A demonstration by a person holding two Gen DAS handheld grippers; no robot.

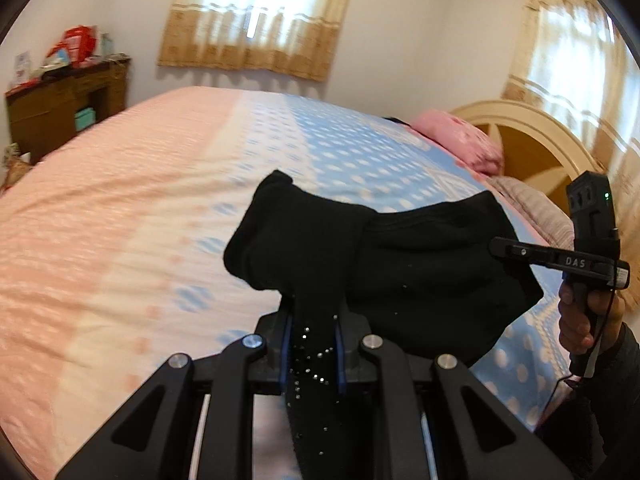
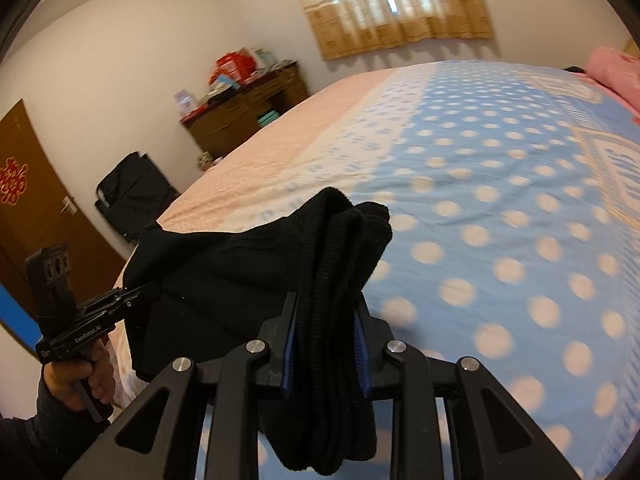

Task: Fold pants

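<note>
The black pants (image 1: 400,264) hang in the air above the bed, stretched between my two grippers. My left gripper (image 1: 314,316) is shut on one bunched end, which has small rhinestones on it. My right gripper (image 2: 326,308) is shut on the other end, a thick ribbed bundle of black cloth (image 2: 340,248). In the left wrist view the right gripper (image 1: 508,248) shows at the right, its tip in the cloth. In the right wrist view the left gripper (image 2: 136,294) shows at the left, gripping the pants' edge.
The bed (image 1: 120,216) has a pink and blue dotted sheet (image 2: 500,200). A pink pillow (image 1: 460,140) and a cream headboard (image 1: 528,128) lie at the right. A wooden dresser (image 2: 248,112) with boxes, a black chair (image 2: 132,192) and a brown door (image 2: 24,208) stand beyond the bed.
</note>
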